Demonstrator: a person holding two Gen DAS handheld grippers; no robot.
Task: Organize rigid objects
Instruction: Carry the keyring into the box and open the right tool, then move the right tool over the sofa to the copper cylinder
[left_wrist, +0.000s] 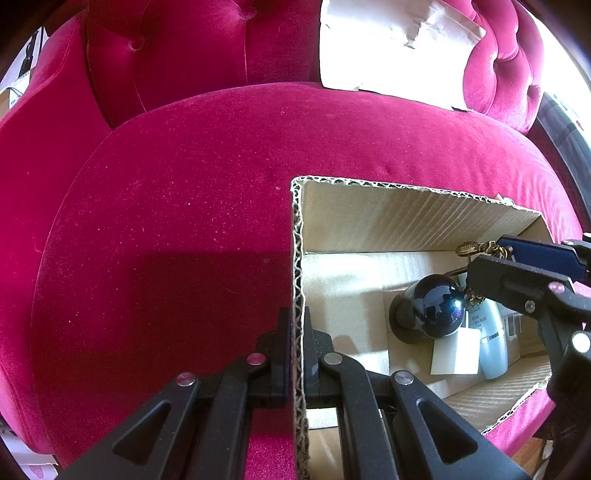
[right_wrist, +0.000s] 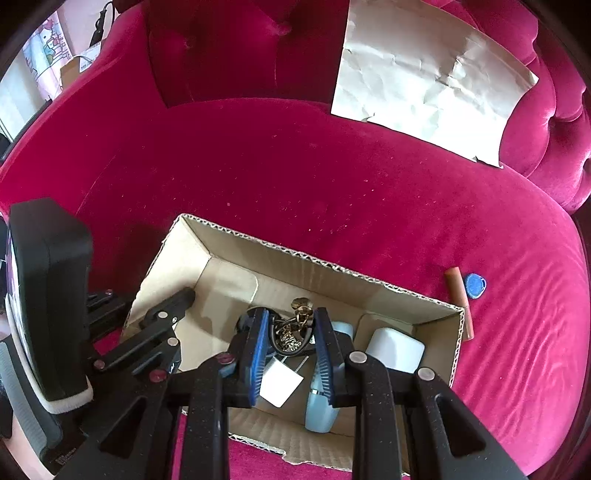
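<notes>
An open cardboard box (left_wrist: 406, 186) sits on a pink velvet sofa. My left gripper (left_wrist: 298, 325) is shut on the box's left wall, one finger inside and one outside; in the right wrist view the left gripper (right_wrist: 147, 299) holds that same wall. My right gripper (right_wrist: 292, 314), with blue pads, hangs inside the box (right_wrist: 303, 254), shut on a brass chain ornament (right_wrist: 290, 338) with a black cord. In the left wrist view the ornament (left_wrist: 469, 248) sticks out of the right gripper (left_wrist: 484, 254). Below lie a glossy dark ball-topped item (left_wrist: 439, 306), a light blue bottle (right_wrist: 321, 410) and a white tag (right_wrist: 280, 384).
A white block (right_wrist: 397, 349) stands in the box's right end. On the cushion to the right of the box lie a reddish-brown tube (right_wrist: 458, 291) and a small blue tag (right_wrist: 475, 285). A crumpled paper sheet (right_wrist: 424, 81) leans on the sofa back.
</notes>
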